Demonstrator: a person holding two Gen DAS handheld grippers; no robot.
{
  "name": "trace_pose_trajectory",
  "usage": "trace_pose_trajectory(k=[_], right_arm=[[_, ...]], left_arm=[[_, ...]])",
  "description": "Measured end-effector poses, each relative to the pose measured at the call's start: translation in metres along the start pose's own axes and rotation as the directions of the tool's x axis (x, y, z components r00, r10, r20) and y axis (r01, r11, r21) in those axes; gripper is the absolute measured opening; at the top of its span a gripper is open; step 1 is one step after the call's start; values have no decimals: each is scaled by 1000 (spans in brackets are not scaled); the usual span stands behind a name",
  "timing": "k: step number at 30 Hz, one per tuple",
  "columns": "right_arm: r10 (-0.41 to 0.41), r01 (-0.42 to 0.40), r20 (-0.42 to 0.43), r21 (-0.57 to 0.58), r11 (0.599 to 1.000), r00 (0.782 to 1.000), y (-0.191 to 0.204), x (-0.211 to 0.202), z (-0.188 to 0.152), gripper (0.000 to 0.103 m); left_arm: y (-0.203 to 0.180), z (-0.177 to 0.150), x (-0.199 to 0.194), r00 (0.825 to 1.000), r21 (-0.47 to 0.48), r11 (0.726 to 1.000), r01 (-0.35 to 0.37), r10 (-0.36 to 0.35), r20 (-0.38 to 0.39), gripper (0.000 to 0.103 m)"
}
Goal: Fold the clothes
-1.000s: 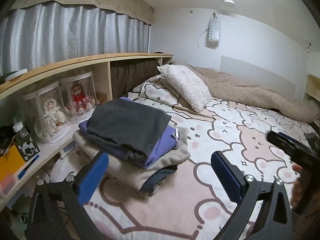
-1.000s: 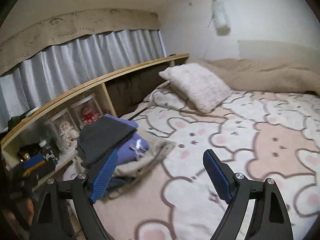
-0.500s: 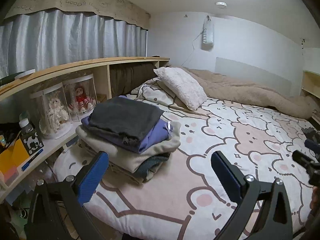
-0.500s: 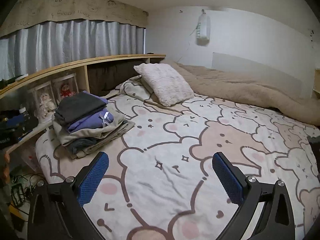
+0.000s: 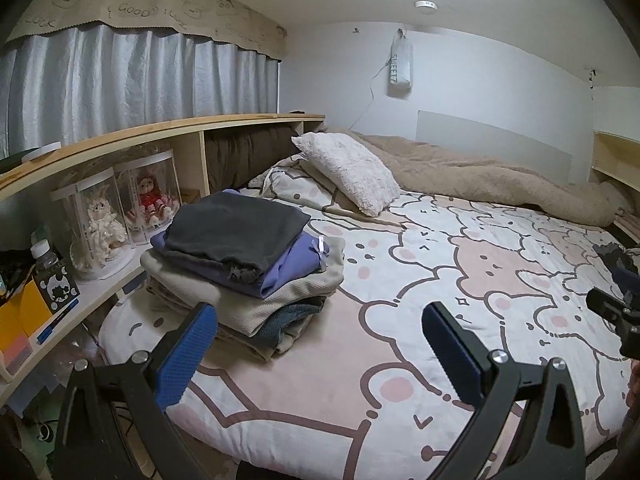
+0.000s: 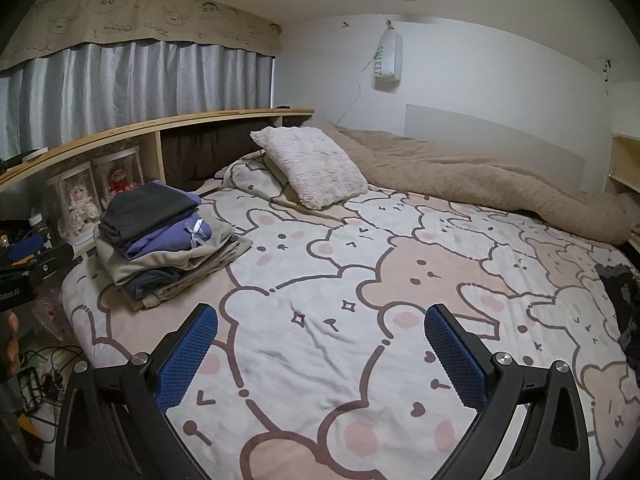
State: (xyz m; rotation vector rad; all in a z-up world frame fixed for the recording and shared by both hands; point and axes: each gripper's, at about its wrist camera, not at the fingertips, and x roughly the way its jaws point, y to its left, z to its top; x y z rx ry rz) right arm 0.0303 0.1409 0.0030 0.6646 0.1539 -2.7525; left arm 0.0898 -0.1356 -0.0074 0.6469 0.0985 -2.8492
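A stack of folded clothes (image 5: 244, 264) lies at the near left of the bed, with a dark grey piece on top, then purple, beige and blue ones. The stack also shows in the right wrist view (image 6: 160, 236). A dark unfolded garment (image 6: 624, 308) lies at the bed's right edge, and also shows in the left wrist view (image 5: 616, 254). My left gripper (image 5: 316, 356) is open and empty, above the bed's near edge, right of the stack. My right gripper (image 6: 320, 360) is open and empty over the bear-print sheet (image 6: 380, 280).
A white fluffy pillow (image 5: 352, 176) and a tan blanket (image 5: 500, 184) lie at the far side. A wooden shelf (image 5: 120, 148) with doll cases (image 5: 120, 216) runs along the left. Cables lie on the floor (image 6: 44, 364) at the left.
Both grippers have pulled back and away from the folded stack, so more of the bed shows. The stack lies unchanged. Both grippers stay open.
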Motion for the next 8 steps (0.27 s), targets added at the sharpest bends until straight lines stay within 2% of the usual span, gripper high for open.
trace_pose_trajectory(k=[8], right_arm=[[-10, 10, 2, -25, 1000, 1000, 3, -1, 0, 103]], left_arm=[[-3, -1, -2, 1000, 4, 1000, -7, 7, 4, 103]])
